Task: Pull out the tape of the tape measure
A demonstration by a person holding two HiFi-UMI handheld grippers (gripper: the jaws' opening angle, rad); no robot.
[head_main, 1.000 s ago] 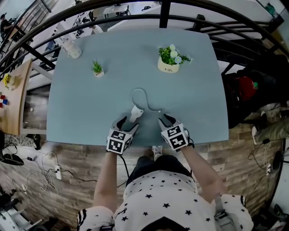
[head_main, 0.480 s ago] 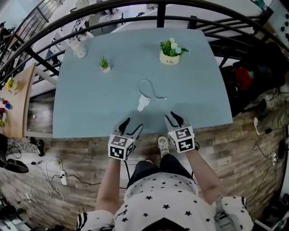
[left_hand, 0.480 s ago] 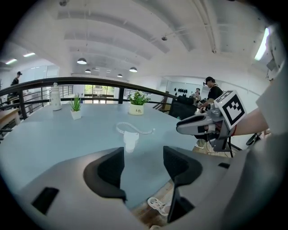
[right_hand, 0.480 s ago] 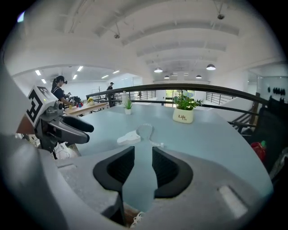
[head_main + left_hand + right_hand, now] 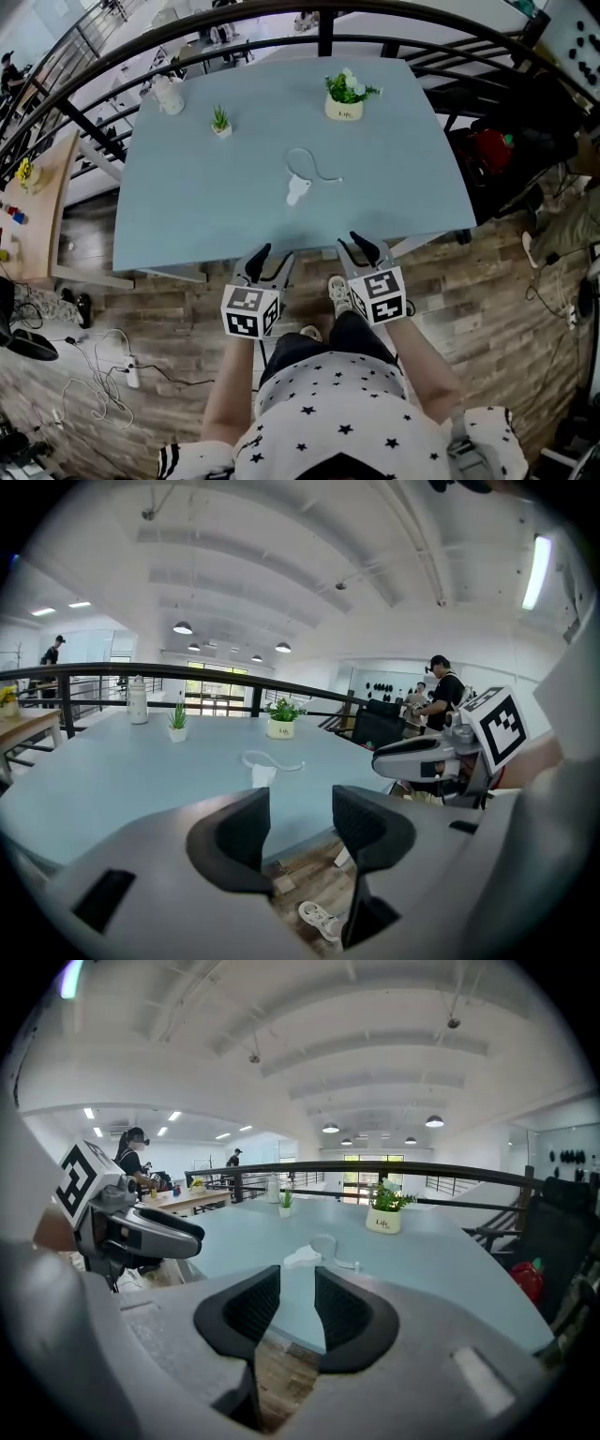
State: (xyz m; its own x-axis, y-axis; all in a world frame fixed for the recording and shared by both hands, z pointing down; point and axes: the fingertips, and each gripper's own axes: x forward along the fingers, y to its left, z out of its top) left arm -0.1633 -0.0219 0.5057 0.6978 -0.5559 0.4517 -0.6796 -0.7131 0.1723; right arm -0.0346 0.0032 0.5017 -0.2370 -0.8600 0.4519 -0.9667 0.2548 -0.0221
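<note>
The white tape measure (image 5: pixel 296 191) lies on the light blue table (image 5: pixel 206 216), with a short length of tape (image 5: pixel 307 161) curling out behind it in a loop. Both grippers hang over the wooden floor, short of the table's near edge and well apart from the tape measure. My left gripper (image 5: pixel 268 259) has its jaws closing with nothing between them. The right gripper (image 5: pixel 360 247) holds a narrower gap, also empty. The tape measure (image 5: pixel 263 774) shows far ahead in the left gripper view above my left gripper (image 5: pixel 300 832). In the right gripper view the tape measure (image 5: pixel 302 1258) lies beyond my right gripper (image 5: pixel 297 1307).
A potted plant in a cream pot (image 5: pixel 344 95), a small green plant (image 5: pixel 221 122) and a white bottle (image 5: pixel 170 96) stand along the table's far side. A black railing (image 5: pixel 281 19) curves behind the table. A wooden bench (image 5: pixel 28 187) is at the left, a red bag (image 5: pixel 487 150) at the right.
Both grippers have drawn back from the tape measure toward the person and are now off the table's near edge. The tape measure stays on the table.
</note>
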